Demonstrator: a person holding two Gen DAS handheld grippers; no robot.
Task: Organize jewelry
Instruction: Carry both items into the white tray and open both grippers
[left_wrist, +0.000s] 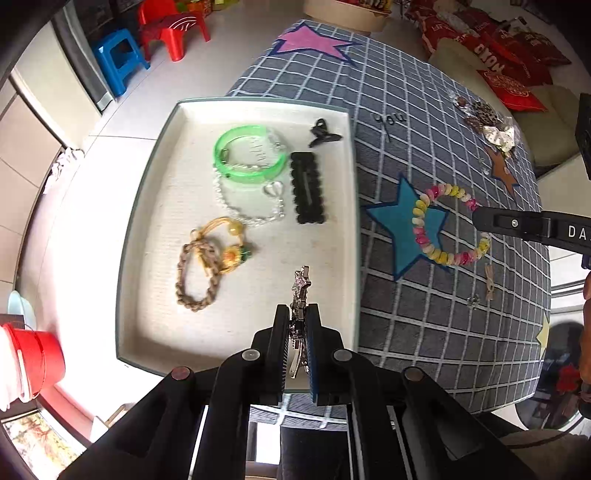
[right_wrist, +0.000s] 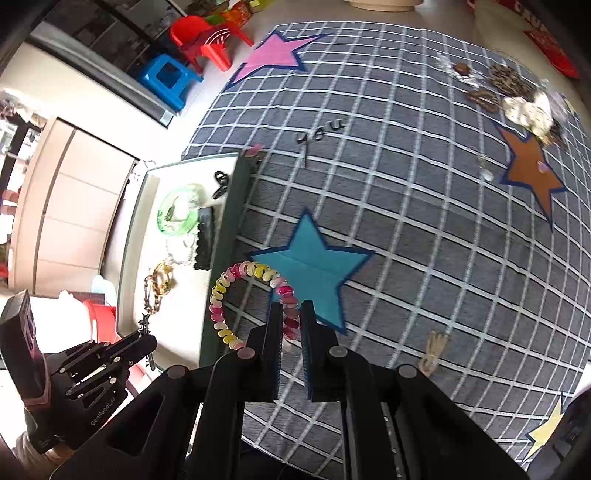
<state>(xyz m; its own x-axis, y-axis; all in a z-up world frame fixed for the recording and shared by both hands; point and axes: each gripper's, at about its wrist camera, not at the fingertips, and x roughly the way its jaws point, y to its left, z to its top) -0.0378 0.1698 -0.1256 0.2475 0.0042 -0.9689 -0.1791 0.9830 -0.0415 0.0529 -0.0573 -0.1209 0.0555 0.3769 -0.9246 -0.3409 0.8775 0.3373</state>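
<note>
left gripper (left_wrist: 297, 314): pads pressed together on a silver star hair clip (left_wrist: 300, 291), held over the near edge of the tray; the clip's star end sticks out past the fingertips.
right gripper (right_wrist: 291, 314): pads pinched on a pink-and-yellow beaded bracelet (right_wrist: 236, 295), whose loop hangs out to the left of the jaws, above the cloth beside the tray wall.
tray (left_wrist: 155, 177): white, shallow, green-edged, resting on the left part of the table.
tray, near contents: braided tan bracelet (left_wrist: 195, 277) touching a yellow corded charm bracelet (left_wrist: 229, 243).
tray, middle contents: clear crystal bracelet (left_wrist: 255, 210) with a heart charm, just beside a black scalloped hair clip (left_wrist: 307, 186).
tray, far contents: green bangle (left_wrist: 249, 155) overlapping the crystal piece; small black claw clip (left_wrist: 323, 133) near the far right corner.
tablecloth (right_wrist: 424, 229): grey with white grid and stars; blue star (right_wrist: 314, 269) under the right gripper.
loose items near: small beige clip (right_wrist: 434, 350) on the cloth, right of the right gripper.
loose items far: heap of leopard-print and white hair accessories (right_wrist: 517, 99) by the orange star (right_wrist: 532, 166).
background: red chair (right_wrist: 207, 40) and blue stool (right_wrist: 166, 77) on the floor.
</note>
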